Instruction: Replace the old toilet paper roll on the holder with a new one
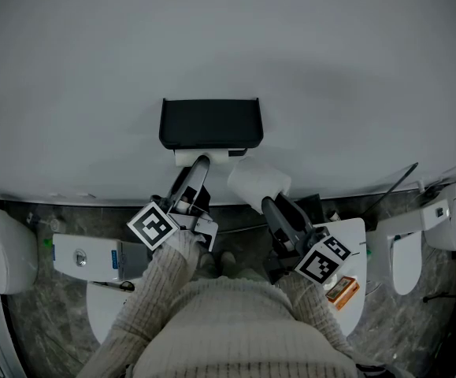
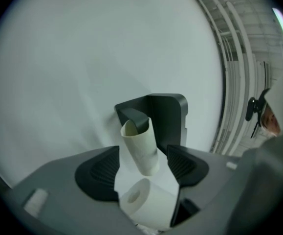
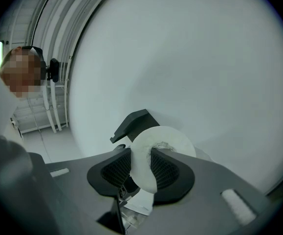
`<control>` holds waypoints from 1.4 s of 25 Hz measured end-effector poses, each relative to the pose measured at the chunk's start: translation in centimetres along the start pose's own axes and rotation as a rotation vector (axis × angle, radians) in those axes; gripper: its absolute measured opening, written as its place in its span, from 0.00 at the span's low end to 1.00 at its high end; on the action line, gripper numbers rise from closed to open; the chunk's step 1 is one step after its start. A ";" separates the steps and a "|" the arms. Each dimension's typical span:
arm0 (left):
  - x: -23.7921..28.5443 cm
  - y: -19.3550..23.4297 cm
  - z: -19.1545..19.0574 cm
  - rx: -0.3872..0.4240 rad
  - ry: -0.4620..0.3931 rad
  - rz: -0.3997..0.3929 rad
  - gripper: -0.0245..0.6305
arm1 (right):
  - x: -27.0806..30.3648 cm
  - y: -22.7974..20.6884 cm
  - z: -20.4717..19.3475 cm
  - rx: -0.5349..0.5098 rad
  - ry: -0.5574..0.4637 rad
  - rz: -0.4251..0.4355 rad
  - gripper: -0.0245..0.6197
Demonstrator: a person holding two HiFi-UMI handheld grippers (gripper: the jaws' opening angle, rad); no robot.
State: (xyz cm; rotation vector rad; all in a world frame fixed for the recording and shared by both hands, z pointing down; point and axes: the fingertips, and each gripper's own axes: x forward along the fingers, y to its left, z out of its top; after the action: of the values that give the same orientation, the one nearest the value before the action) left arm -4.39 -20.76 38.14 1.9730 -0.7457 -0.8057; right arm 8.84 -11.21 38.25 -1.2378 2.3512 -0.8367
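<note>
A black holder (image 1: 210, 123) hangs on the white wall. My left gripper (image 1: 198, 172) points up at its underside, where a pale old roll (image 1: 200, 157) shows. In the left gripper view the jaws stand open around a tilted cardboard-coloured tube (image 2: 140, 146). The tube touches neither pad, and its upper end sits at the holder's arm (image 2: 134, 117). My right gripper (image 1: 273, 207) is shut on a full white roll (image 1: 259, 183), held right of the holder. In the right gripper view one jaw sits inside the roll's (image 3: 166, 140) core and the other outside, pinching its wall.
A second white roll (image 2: 143, 199) lies low down under the left gripper's jaws. White toilets stand at the left (image 1: 3, 250) and right (image 1: 417, 246), above a dark marble floor. A white cistern lid (image 1: 82, 254) and an orange packet (image 1: 342, 290) lie beside my arms.
</note>
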 end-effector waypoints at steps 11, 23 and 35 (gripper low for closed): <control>0.1 -0.1 0.8 -0.031 -0.039 -0.026 0.48 | 0.3 -0.1 0.1 -0.001 -0.001 0.007 0.23; 0.3 -0.3 0.5 -0.030 -0.004 -0.040 0.33 | 0.5 -0.3 0.2 -0.006 -0.003 0.001 0.23; 0.7 -0.7 -0.6 -0.041 0.037 -0.065 0.33 | 0.1 -0.7 0.0 0.000 -0.008 -0.004 0.23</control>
State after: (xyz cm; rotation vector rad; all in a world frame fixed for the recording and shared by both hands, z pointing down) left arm -3.37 -20.70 37.59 1.9781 -0.6415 -0.8145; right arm 9.26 -11.61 38.71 -1.2437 2.3438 -0.8312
